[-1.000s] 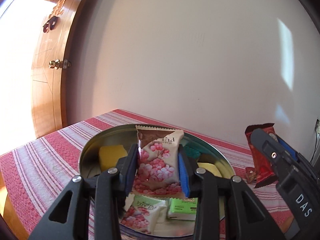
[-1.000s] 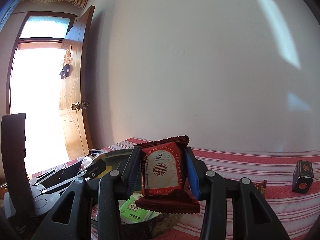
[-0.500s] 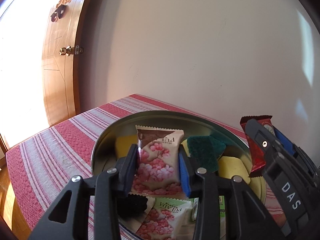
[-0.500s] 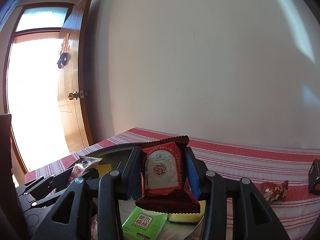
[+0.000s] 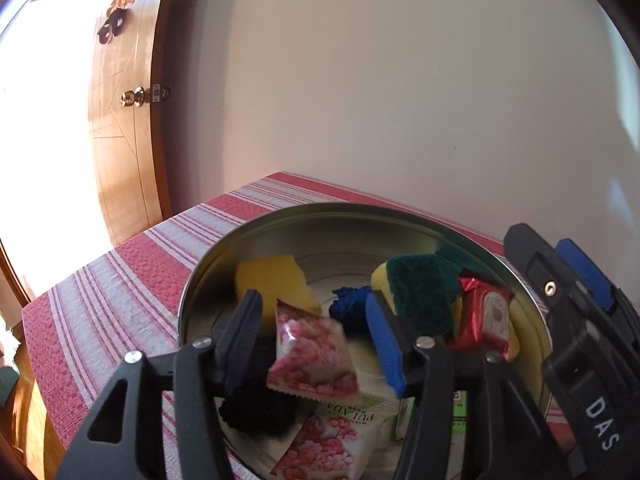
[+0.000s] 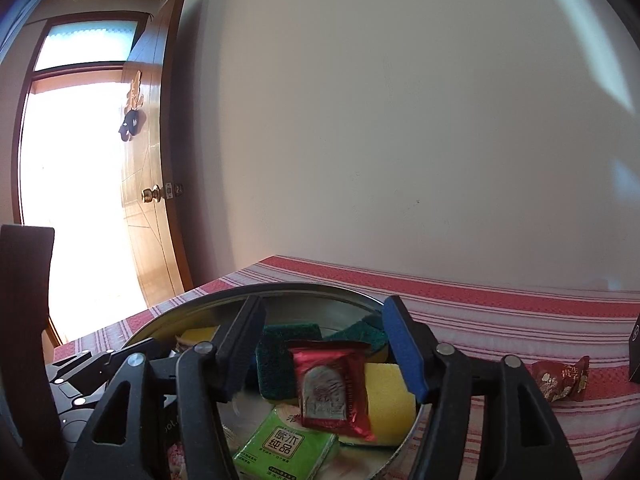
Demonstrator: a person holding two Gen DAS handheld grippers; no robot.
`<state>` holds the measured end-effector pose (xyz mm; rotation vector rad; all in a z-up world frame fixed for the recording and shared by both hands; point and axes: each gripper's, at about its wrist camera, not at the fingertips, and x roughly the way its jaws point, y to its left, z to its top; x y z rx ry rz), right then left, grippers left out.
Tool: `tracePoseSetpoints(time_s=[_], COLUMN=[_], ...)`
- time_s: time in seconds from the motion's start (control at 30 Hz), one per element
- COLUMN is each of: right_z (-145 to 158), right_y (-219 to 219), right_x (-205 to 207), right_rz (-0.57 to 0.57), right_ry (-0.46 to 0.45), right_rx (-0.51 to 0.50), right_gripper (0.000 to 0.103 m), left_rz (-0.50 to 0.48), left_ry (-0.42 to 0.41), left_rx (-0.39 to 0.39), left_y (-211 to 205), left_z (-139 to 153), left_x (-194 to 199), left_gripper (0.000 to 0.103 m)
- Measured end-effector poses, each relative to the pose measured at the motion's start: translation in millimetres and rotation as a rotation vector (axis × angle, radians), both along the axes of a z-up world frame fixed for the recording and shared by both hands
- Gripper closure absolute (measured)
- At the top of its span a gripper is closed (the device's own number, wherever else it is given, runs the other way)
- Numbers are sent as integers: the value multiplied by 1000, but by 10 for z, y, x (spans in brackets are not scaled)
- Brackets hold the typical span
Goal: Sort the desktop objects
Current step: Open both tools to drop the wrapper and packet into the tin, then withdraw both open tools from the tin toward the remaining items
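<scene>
Left wrist view, from left to right: a wooden door (image 5: 120, 128) with 1 brass knob (image 5: 134, 98), then the red-and-white striped tablecloth (image 5: 120, 280), then 1 round metal tin (image 5: 208, 272) with the left gripper (image 5: 316, 332) over it; its jaws have just been opening, and 1 pink floral packet (image 5: 316, 354) sits tilted between them, clear of both pads, low over the tin's contents. Under it lie 1 black knit piece (image 5: 260, 404) and 1 more floral packet (image 5: 332, 440), so 2 floral packets in all. Further back are 1 yellow sponge (image 5: 272, 280), 1 blue knit bundle (image 5: 350, 306) and 1 green-topped scouring sponge (image 5: 424, 292), then 1 red packet (image 5: 486, 320), with the other gripper's black body at the far right. Right wrist view: the right gripper (image 6: 322, 354), jaws likewise just opened, has the same red packet (image 6: 334, 390) loose between them, lying on a yellow sponge (image 6: 390, 396) inside the tin (image 6: 280, 286); 1 green tissue pack (image 6: 286, 446) is below, 2 green scouring pads behind. On the cloth to the right lies 1 small red sweet (image 6: 562, 378), and 1 dark box (image 6: 634, 354) shows at the edge
</scene>
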<state>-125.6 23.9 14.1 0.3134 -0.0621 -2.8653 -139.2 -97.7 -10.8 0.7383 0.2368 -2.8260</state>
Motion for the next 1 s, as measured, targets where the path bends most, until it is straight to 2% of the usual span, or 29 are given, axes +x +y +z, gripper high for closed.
tracePoseSetpoints(time_s=[0.07, 0.3, 0.43, 1.0], right_z=[29, 58, 43, 92], right_y=[65, 354, 424, 352], right_x=[93, 323, 382, 631], right_rz=[-32, -149, -163, -226], right_ry=[41, 108, 103, 185], right_rx=[-23, -151, -178, -95], right_gripper=[24, 10, 9, 4], left_rz=[21, 53, 72, 70], left_ry=[21, 81, 103, 120], left_rx=[-33, -118, -116, -120], left_y=[44, 169, 141, 156], left_z=[24, 84, 112, 107], left_x=[51, 183, 240, 234], left_gripper=[26, 0, 1, 1])
